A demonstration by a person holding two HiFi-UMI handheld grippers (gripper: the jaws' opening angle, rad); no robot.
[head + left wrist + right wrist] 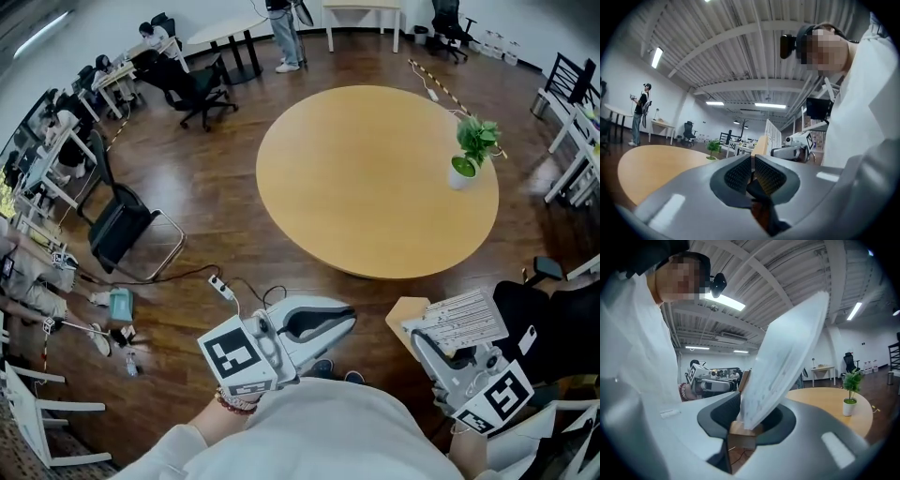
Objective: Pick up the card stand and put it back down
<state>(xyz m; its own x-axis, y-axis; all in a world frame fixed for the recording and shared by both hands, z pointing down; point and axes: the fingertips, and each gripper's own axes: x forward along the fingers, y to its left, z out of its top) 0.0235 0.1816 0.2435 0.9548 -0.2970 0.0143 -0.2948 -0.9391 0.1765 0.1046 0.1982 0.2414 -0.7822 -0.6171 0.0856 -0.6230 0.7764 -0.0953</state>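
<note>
The card stand (pixel 457 320), a white printed card set in a small wooden block, is held off the table close to my body. My right gripper (pixel 425 340) is shut on it. In the right gripper view the pads clamp the wooden block (pixel 742 435) and the card (pixel 787 357) leans up and to the right from my right gripper (pixel 744 426). My left gripper (pixel 347 316) is at lower centre, shut with nothing in it. In the left gripper view its pads meet (pixel 752 172) and the card stand (pixel 765 140) shows beyond them.
A round wooden table (pixel 366 187) lies ahead, with a small potted plant (pixel 472 150) near its right edge. Black chairs (pixel 122 225) and a power strip with its cable (pixel 223 287) are on the dark floor to the left. Desks and people are at the far left.
</note>
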